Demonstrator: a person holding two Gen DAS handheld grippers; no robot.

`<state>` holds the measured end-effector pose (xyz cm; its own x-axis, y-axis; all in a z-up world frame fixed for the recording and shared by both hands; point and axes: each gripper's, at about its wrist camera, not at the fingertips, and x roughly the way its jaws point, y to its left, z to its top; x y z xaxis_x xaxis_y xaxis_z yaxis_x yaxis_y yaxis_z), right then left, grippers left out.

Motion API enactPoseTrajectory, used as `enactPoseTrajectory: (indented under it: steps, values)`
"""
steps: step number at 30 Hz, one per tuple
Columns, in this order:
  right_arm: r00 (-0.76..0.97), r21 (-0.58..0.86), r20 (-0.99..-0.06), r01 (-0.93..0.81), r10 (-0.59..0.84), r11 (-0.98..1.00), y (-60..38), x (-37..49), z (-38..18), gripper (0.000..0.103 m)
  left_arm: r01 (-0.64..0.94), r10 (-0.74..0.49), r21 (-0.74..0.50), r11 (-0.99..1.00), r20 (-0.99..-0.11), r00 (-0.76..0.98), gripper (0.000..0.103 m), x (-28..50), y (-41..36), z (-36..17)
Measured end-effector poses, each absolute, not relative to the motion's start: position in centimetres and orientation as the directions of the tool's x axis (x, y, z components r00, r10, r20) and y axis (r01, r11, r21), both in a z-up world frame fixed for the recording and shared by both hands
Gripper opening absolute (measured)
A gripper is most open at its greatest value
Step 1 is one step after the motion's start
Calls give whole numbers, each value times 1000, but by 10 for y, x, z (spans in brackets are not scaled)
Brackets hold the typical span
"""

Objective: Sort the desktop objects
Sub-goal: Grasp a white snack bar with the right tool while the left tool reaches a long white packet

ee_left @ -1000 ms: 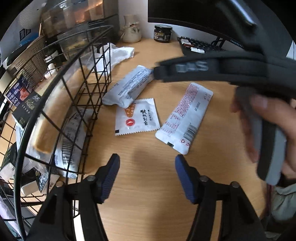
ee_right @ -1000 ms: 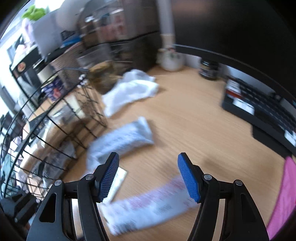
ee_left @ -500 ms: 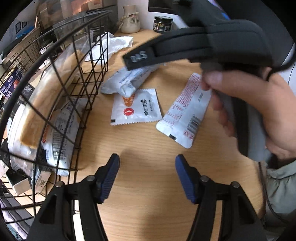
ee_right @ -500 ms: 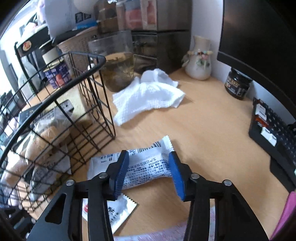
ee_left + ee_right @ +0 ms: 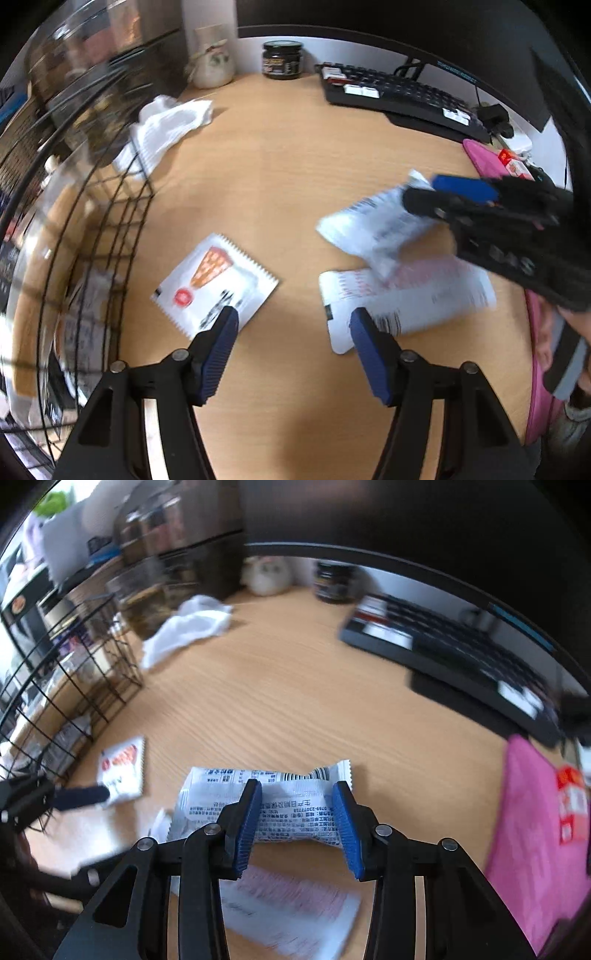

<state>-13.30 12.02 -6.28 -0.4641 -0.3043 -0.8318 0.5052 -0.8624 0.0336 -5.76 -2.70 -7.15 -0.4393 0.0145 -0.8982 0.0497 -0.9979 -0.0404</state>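
Note:
My right gripper (image 5: 297, 823) is shut on a white snack bar packet (image 5: 291, 806) and holds it above the desk; the packet (image 5: 373, 229) also shows in the left wrist view, in the right gripper (image 5: 424, 195). My left gripper (image 5: 291, 343) is open and empty, low over the desk. A square white sauce sachet (image 5: 214, 284) with an orange mark lies just ahead of its left finger. A long white packet with pink print (image 5: 402, 299) lies flat ahead of its right finger, under the lifted bar. The sachet (image 5: 123, 771) and long packet (image 5: 291, 912) show in the right wrist view.
A black wire basket (image 5: 92, 229) with packaged food stands on the left. A white cloth (image 5: 166, 129), a vase (image 5: 214, 59), a dark jar (image 5: 282, 59) and a keyboard (image 5: 399, 94) sit at the back. A pink cloth (image 5: 535, 830) lies on the right.
My right gripper closed on the snack bar packet and lifted it off the desk to the right. My left gripper swung right, away from the basket.

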Motion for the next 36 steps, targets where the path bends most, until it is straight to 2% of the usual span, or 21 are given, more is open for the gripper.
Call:
enactPoseTrajectory:
  steps: [14,22,36]
  values:
    - [-456,70,-851,395,-261,-916,196,-99,-60,41,-17,17,-11,-1000,-901,-433,72,-107,4,-76]
    - [-453,40,-864,373,-219,-927,221,-79,-52,41,-43,4,16,-999,-904,-427,72,-78,12,-67]
    - [-423,64,-863,452,-277,-890,173,-24,-84,41,-30,1,12,-999,-915,-403,74,-53,3,-82]
